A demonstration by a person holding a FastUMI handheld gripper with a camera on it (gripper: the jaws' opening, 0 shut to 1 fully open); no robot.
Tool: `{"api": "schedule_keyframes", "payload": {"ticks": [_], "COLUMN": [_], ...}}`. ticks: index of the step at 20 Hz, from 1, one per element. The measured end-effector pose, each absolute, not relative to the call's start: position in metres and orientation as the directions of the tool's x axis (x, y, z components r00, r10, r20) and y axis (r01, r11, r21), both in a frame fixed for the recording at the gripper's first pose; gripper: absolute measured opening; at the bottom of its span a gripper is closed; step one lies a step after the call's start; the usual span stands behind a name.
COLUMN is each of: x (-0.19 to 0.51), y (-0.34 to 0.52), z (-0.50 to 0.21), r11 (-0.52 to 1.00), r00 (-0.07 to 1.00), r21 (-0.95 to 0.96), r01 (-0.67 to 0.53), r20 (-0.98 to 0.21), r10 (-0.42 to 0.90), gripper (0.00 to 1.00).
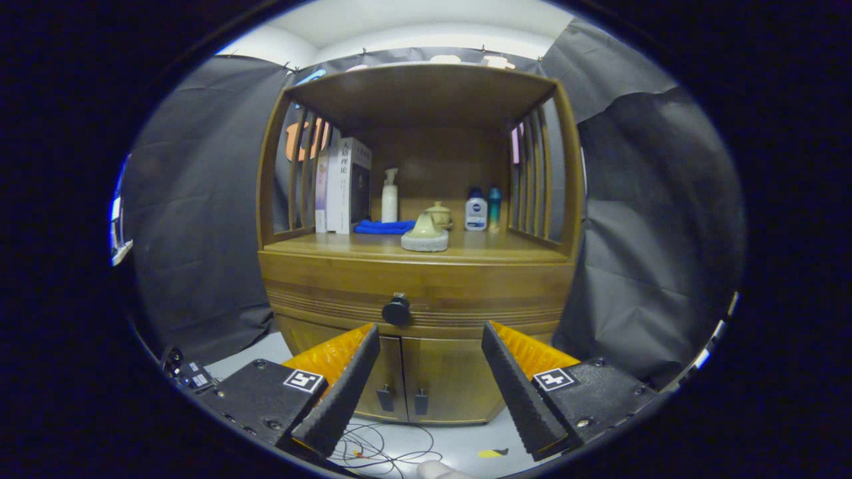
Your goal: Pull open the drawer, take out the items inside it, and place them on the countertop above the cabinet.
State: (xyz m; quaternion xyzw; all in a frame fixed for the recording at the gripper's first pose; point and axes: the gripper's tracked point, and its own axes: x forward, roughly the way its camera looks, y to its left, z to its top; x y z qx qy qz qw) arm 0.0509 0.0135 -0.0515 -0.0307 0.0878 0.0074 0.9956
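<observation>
Drawer [416,293]: closed, a wide wooden front with fine horizontal grooves along its lower part, flush with the cabinet body.
Drawer knob [397,311]: round and black, at the middle of the drawer front, just above the seam of the double doors.
Cabinet [419,372]: light brown wood; below the knob two doors [403,379] with a pair of small dark handles, above it an open shelf space with slatted sides and a flat top board.
Countertop [506,253]: the wooden surface straight above the knob, already carrying several things.
On the countertop: a pale stone-coloured ornament on a round base [425,234] nearest the front edge above the knob; behind it a small lidded pot [439,214]; a folded blue cloth [383,227] and a white pump bottle [389,196] to the left of the ornament; upright books [343,186] further left; a white-and-blue bottle [475,211] and a teal bottle [494,206] to the right.
Gripper [430,369]: fingers spread wide, nothing between them, black ridged pads facing inward with orange backing.
Knob relative to fingers: beyond the fingertips and slightly above them, nearer the left finger [343,386] than the right finger [519,386], apart from both.
Gripper pose: level, pointed at the cabinet front, below the knob's height.
Floor [459,446]: pale, with thin cables [373,446] lying below the doors.
</observation>
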Motion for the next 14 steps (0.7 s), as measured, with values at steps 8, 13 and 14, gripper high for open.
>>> {"api": "schedule_keyframes", "payload": {"ticks": [8, 13, 14], "x": [-0.015, -0.024, -0.025], "y": [-0.022, -0.031, -0.031], "z": [-0.015, -0.016, -0.016], "r11": [1.000, 1.000, 1.000], "r00": [0.996, 0.995, 0.995], "r21": [-0.023, 0.015, 0.015], "r01": [0.008, 0.015, 0.015], "r20": [-0.090, -0.099, -0.095], "r10": [-0.010, -0.013, -0.014], "gripper": [0.99, 1.00, 1.00]}}
